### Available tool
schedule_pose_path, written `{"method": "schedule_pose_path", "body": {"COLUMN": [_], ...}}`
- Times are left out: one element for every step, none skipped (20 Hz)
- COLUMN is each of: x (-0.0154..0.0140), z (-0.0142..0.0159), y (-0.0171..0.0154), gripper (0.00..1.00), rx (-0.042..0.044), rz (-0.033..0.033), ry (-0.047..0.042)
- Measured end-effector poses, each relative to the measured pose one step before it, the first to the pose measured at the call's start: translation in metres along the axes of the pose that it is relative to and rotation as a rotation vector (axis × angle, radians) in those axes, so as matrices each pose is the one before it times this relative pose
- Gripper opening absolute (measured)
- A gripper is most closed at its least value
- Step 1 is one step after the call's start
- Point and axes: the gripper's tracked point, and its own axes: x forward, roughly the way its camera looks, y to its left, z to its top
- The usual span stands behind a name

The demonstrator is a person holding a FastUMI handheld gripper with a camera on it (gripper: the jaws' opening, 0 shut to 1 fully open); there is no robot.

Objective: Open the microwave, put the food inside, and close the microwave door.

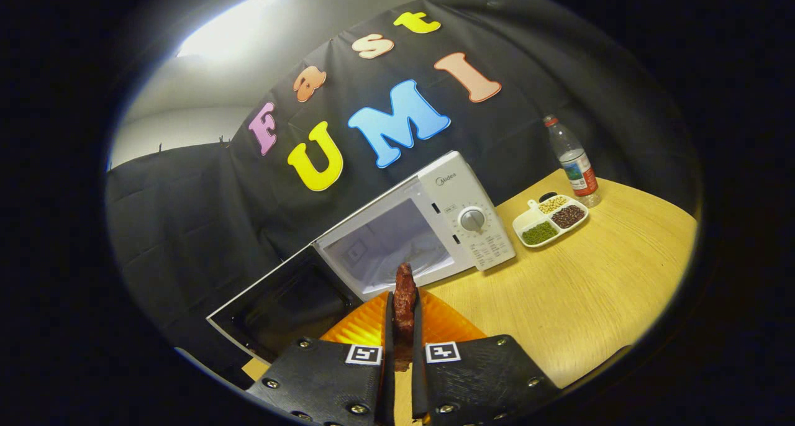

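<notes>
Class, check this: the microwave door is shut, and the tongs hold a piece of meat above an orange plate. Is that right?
Not quite. In the gripper view the microwave door hangs open. The rest holds: the tongs are shut on the piece of meat above the orange plate.

One microwave (428, 227), one piece of meat (405, 299), one orange plate (366, 326), one water bottle (574, 162), one divided dish (549, 222) holding three heaps.

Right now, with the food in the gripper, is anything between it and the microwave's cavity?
Nothing visible blocks the way. The gripper is shut on the piece of food above the orange plate. The microwave stands just beyond, its door swung open, baring the cavity.
</notes>
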Motion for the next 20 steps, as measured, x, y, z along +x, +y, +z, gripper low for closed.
{"method": "schedule_pose_path", "body": {"x": [0.00995,0.01134,0.01270,0.01165,0.01233,0.01232,0.01238,0.01323,0.01177,0.01264,0.01293,0.01273,0.01272,0.01183,0.01303,0.01389,0.01315,0.01390,0.01282,0.01167], "z": [-0.00058,0.00045,-0.00213,-0.00140,-0.00013,-0.00264,-0.00151,-0.00097,-0.00027,0.00178,0.00034,-0.00081,0.00110,-0.00118,-0.00127,-0.00083,-0.00245,-0.00194,-0.00163,-0.00002], "y": [0.00502,0.00389,0.00487,0.00675,0.00733,0.00658,0.00587,0.00643,0.00453,0.00282,0.00241,0.00258,0.00107,0.00235,0.00131,-0.00156,0.00077,0.00004,0.00097,0.00131], "gripper": [0.11,0.11,0.11,0.11,0.11,0.11,0.11,0.11,0.11,0.11,0.11,0.11,0.11,0.11,0.11,0.11,0.11,0.11,0.11,0.11], "rx": [-0.00539,-0.00901,-0.01422,-0.01451,-0.01228,-0.01131,-0.00558,-0.00202,0.00073,0.00387,-0.00340,-0.01166,-0.00625,0.00072,0.00195,0.00064,-0.00583,-0.00398,0.00891,0.01914], "rz": [-0.00579,-0.01279,-0.01109,-0.00536,-0.00160,-0.00134,-0.00183,-0.00135,-0.00158,-0.01010,-0.01150,-0.01121,-0.01528,-0.00840,-0.01449,-0.02280,-0.01672,-0.01556,-0.00615,-0.00205], "ry": [0.00070,-0.00173,0.00283,0.00130,-0.00456,-0.00098,0.00196,-0.00299,-0.00374,-0.01315,-0.01081,-0.01201,-0.01025,-0.00339,-0.00054,-0.00727,-0.00198,0.00332,0.00001,-0.00643]}}
